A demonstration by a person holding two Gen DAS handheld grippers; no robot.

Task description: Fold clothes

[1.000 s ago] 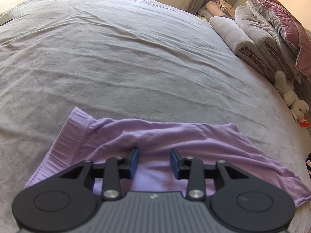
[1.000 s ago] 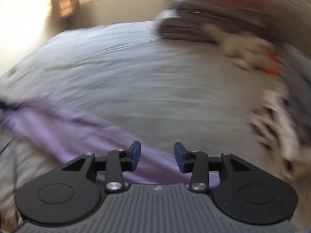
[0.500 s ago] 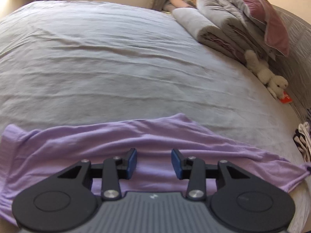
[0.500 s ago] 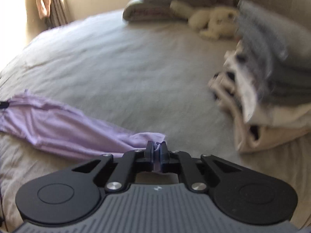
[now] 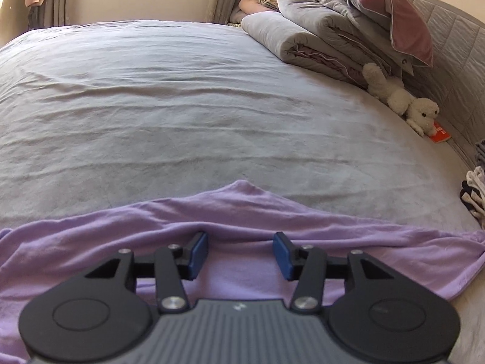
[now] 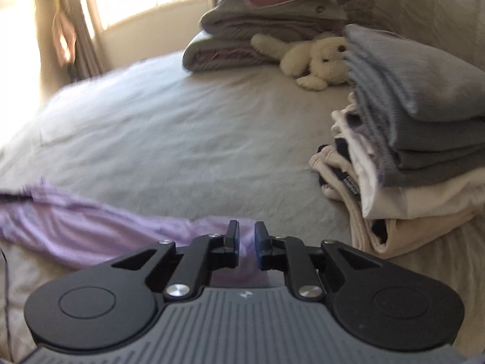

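Lying as a long rumpled band along the near edge of the bed [image 5: 212,115], the lilac garment [image 5: 242,212] sits under both tools: the left tongs [image 5: 240,253] hover spread apart over its middle, grasping nothing, while the right tongs [image 6: 245,242] are nearly closed, and blur hides whether cloth is pinched. Whichever fold is in hand, it would go best with each grip taken at a hem or corner and the cloth drawn flat, clear of the folded stack [image 6: 409,151] near the headboard edge.
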